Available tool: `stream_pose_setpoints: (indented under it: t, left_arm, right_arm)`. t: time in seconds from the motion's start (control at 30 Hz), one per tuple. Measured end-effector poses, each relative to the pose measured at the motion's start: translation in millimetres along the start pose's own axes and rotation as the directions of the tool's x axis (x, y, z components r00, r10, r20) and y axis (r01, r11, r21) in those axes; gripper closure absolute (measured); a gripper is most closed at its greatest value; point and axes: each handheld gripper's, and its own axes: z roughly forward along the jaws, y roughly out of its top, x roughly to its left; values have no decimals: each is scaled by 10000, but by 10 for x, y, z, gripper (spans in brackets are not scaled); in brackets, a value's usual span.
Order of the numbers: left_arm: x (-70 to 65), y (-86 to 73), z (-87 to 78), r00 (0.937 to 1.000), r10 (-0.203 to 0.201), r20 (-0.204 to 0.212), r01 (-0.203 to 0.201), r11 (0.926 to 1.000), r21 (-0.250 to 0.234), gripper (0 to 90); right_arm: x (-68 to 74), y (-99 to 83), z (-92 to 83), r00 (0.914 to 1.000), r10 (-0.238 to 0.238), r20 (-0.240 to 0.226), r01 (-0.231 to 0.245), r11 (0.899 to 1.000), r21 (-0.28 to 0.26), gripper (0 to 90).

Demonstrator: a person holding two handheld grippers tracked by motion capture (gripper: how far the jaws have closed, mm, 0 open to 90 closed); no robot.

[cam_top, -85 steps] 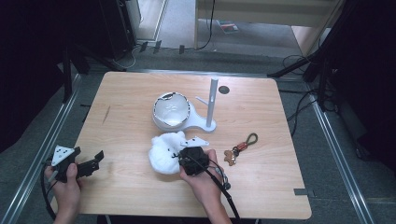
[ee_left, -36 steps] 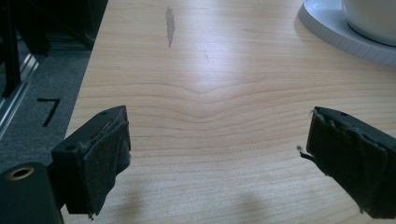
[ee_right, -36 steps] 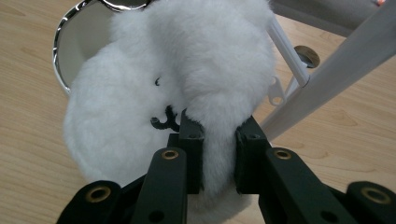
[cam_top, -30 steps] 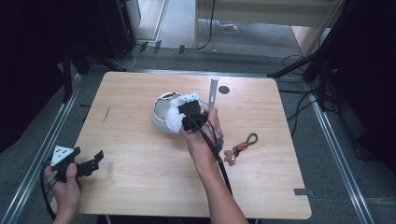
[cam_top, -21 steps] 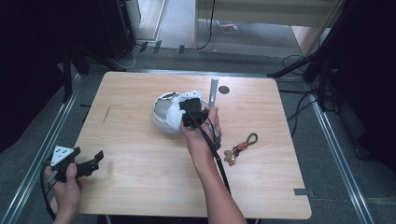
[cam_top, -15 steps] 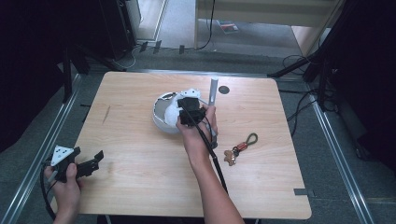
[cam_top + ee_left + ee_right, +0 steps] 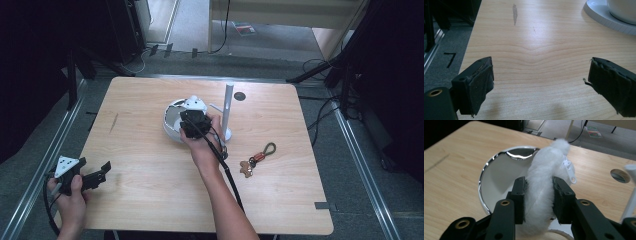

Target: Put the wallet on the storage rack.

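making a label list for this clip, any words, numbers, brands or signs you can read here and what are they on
"7": a black mark that reads like this digit, on the grey floor beside the table, in the left gripper view.
Leaflet on the floor beyond the table: print too blurred to read.
Fluffy white pouch, bowl, keychain: no readable text.

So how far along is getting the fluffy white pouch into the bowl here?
Done: the right gripper has the white fluffy pouch over the bowl. In hand: its jaws have just been opening, pads touching the pouch. Left: let go and withdraw. The left gripper idles open.
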Motion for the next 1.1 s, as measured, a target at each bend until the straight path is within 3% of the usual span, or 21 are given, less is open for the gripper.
stream_pose_setpoints:
  t: [0.27, 0.53, 0.77, 1.1]
  left_arm:
    - [-2, 0, 2, 10000, -5, 8, 5, 10000, -11, 70]
    - [1, 0, -2, 10000, 13, 14, -13, 10000, -8, 70]
    - [-1, 0, 0, 10000, 6, 10, -6, 10000, -3, 70]
    - [-6, 3, 6, 10000, 28, 5, -28, 10000, 56, 70]
  right_arm:
    - [39, -98, 96, 9988, -359, 339, 348, 9989, 317, 682]
    - [-86, -139, -15, 9992, 22, -388, -26, 10000, -87, 409]
    - [-210, -207, -134, 9966, 191, -807, -153, 9988, 472, 247]
    - [-332, -271, -342, 9965, 414, -722, -338, 9940, 1042, 132]
